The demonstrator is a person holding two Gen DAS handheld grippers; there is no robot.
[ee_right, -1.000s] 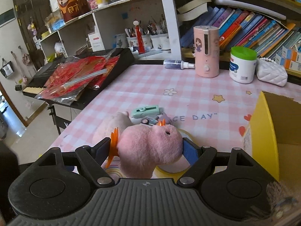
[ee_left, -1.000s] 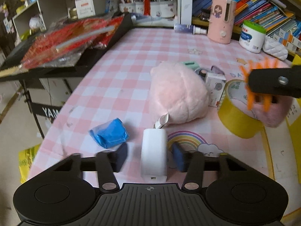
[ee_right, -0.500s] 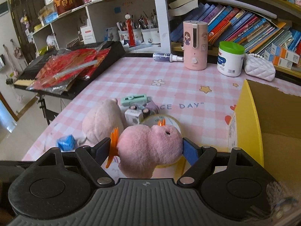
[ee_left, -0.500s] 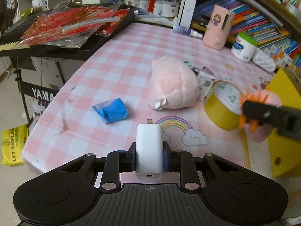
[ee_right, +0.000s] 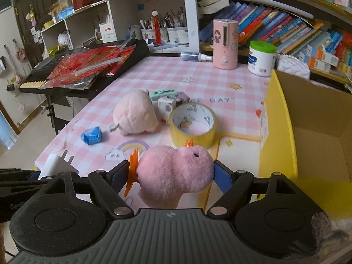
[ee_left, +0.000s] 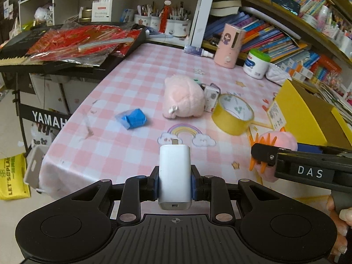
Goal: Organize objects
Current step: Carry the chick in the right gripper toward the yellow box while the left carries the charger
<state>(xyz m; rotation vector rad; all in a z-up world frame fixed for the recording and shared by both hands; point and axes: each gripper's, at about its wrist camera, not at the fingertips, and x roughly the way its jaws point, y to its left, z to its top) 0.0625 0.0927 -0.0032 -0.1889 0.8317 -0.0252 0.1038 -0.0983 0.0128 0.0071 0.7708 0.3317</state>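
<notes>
My left gripper [ee_left: 175, 183] is shut on a white charger block [ee_left: 175, 176], lifted above the near edge of the pink checked table [ee_left: 136, 83]. My right gripper [ee_right: 175, 171] is shut on a pink plush toy with orange spikes [ee_right: 176, 171], held just left of the open yellow cardboard box [ee_right: 308, 118]. In the left wrist view that toy [ee_left: 277, 140] and the right gripper [ee_left: 261, 156] hang at the right, in front of the box [ee_left: 308, 114]. On the table lie a pale pink plush [ee_left: 183, 100], a yellow tape roll [ee_left: 232, 115] and a blue crumpled packet [ee_left: 133, 118].
A small white box [ee_right: 167, 106] and a green clip [ee_right: 162, 92] sit behind the pale plush. A pink dispenser [ee_right: 225, 44], a green-lidded jar [ee_right: 261, 58] and a spray bottle [ee_right: 195, 56] stand at the back. A keyboard with red wrappers [ee_right: 88, 66] flanks the table's left.
The left gripper closed on the white charger and lifted it off the table, pulling back. The right gripper carried the pink spiky toy rightward, toward the yellow box.
</notes>
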